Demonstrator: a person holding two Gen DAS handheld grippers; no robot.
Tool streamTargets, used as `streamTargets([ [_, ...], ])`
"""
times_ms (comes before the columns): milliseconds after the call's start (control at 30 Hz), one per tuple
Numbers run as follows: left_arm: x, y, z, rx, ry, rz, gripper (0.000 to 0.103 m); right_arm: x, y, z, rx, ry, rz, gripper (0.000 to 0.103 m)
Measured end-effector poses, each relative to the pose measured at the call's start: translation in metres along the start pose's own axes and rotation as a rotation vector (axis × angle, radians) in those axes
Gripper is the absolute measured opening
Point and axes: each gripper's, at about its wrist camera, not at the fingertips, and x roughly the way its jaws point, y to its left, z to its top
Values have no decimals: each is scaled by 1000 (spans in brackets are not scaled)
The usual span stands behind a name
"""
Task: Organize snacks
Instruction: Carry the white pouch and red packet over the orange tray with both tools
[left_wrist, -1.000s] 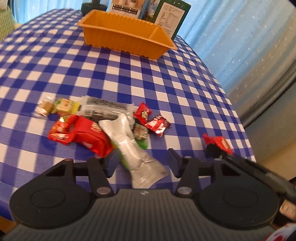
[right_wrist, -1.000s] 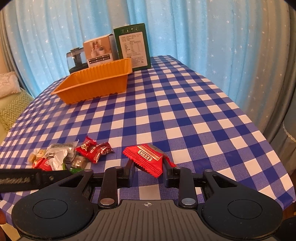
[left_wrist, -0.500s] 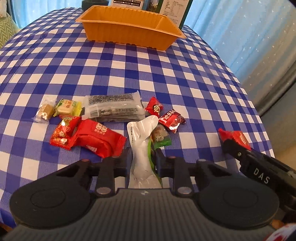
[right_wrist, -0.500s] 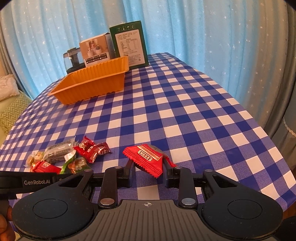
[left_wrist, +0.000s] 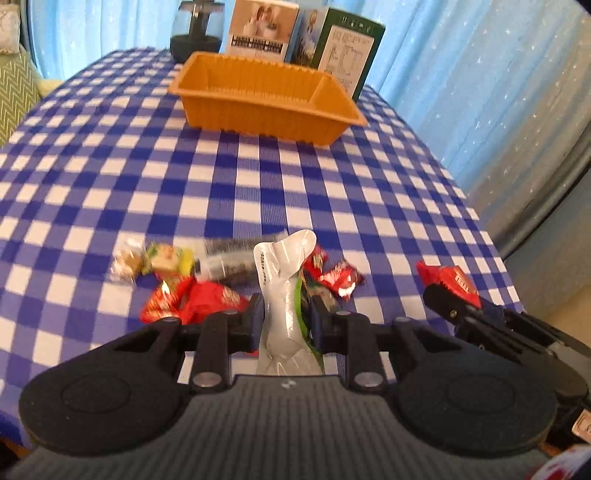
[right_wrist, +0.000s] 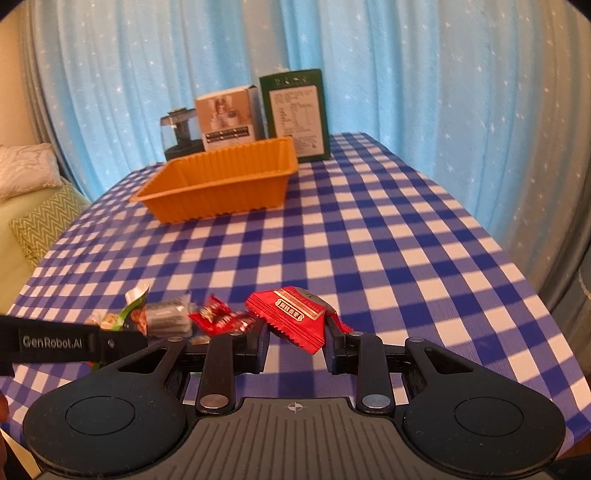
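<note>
Left gripper closed on silver-white foil pouch with green edge; right gripper closed on red crinkle-edged foil snack packet; orange ribbed plastic tray beyond.

A long silver pouch with a green edge stands upright between the left jaws, pinched at its middle. A flat red packet with gold print sits tilted between the right jaws. Beyond the left jaws lie small snacks in a loose pile. Far ahead stands an orange tray.
</note>
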Motion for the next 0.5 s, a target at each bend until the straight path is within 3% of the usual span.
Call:
streamTargets([
  [500,5,20,86,56,-114,-5,23,34,24,67,-99,-105,57,30],
])
